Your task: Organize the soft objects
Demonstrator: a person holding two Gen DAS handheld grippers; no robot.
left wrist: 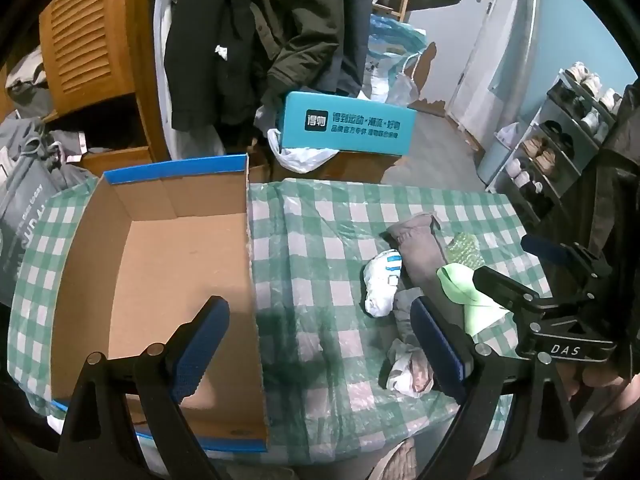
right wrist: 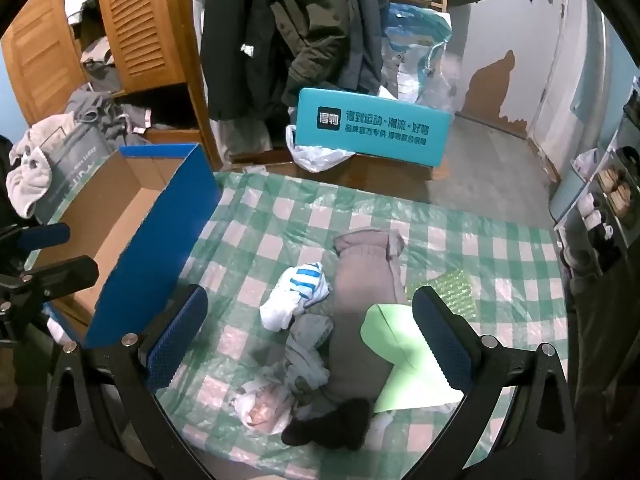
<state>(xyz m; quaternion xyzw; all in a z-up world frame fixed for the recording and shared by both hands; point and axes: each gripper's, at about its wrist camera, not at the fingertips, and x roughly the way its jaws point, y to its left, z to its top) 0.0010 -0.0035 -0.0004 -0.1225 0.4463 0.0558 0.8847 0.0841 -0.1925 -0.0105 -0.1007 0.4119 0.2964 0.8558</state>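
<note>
A: Where are the soft things sitting?

B: They are lying in a loose pile on the green checked cloth [right wrist: 500, 248], to the right of the cardboard box [right wrist: 120, 216]. A long grey sock [right wrist: 360, 300] is stretching through the middle of the pile. A white sock with blue stripes [right wrist: 296, 292] is lying just beside it on the left, and a crumpled grey and white bundle [right wrist: 304, 356] is resting below that. A pale green cloth [right wrist: 400, 356] is touching the grey sock on its right, and a dark fuzzy piece [right wrist: 332, 428] is sitting at the sock's near end.

A: And the grippers?

B: The right gripper [right wrist: 310, 336] is hovering over the pile with its jaws standing wide apart and gripping nothing; the pile is showing between its blue pads [right wrist: 176, 336]. The left gripper [left wrist: 320, 344] is also gaping wide and carrying nothing, one finger over the box, the other over the bundle.

A: Anything in the box?

B: Its brown inside is showing bare cardboard, and its blue outer wall is facing the pile.

A: What is lying beyond?

B: A teal box with white lettering [right wrist: 372, 128] is standing past the cloth's far edge, with dark coats [right wrist: 280, 24] hanging behind it. A shoe rack [left wrist: 560, 136] is standing at the right.
</note>
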